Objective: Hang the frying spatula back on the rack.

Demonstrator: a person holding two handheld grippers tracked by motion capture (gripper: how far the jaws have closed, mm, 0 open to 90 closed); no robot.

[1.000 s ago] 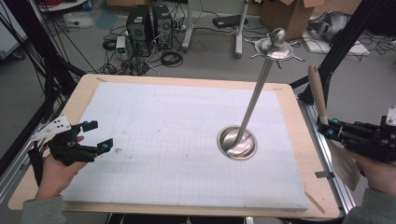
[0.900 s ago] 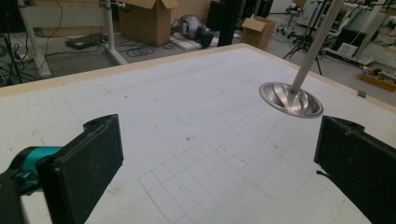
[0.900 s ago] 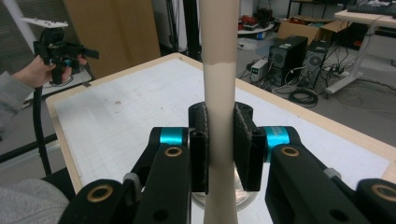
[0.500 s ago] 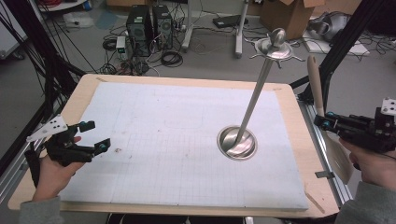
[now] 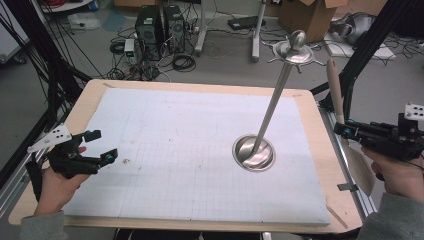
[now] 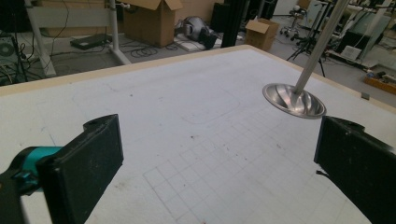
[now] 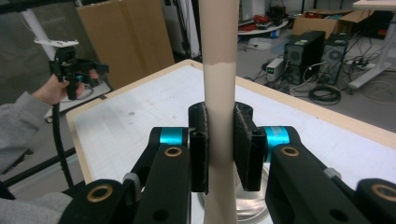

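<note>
The worktop (image 5: 200,150) carries a white gridded mat, and on its right half a steel stand (image 5: 272,117) rises from a round base to a hooked top. At the worktop's right edge the right gripper (image 5: 340,128) pinches a wooden spatula (image 5: 336,92) by its handle between the fingers (image 7: 200,144), handle upward and blade hanging below. At the left edge the left gripper (image 5: 98,146) hovers with fingers spread, nothing between them.

No legible text, label, brand or number anywhere in these views
</note>
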